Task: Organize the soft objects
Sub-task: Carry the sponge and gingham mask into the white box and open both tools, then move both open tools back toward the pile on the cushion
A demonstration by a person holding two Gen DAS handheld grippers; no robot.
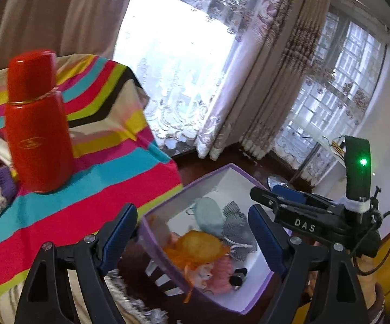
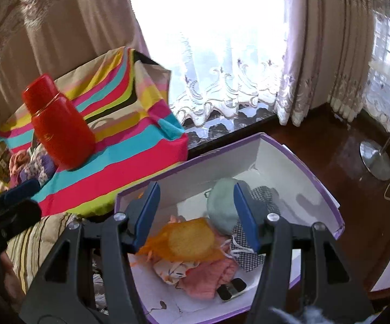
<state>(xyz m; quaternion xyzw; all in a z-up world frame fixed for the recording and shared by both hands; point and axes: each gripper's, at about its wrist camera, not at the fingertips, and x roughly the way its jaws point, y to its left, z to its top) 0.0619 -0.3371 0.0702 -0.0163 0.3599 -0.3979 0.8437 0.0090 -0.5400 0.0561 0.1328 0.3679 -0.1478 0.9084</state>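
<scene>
Purple-rimmed box (image 2: 289, 148) already holds our soft things (image 2: 192, 243) — both the left gripper (image 1: 195, 232) and right gripper (image 2: 195, 216) hang open and empty above it, and reaching back we might knock the red flask (image 1: 36, 124) over.

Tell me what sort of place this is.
Most likely a room in a home, perhaps a bedroom or living room. Floor-length floral curtains and lace sheers hang at big windows, the floor is dark polished wood, and a striped cloth covers the furniture beside a box of soft things.
</scene>
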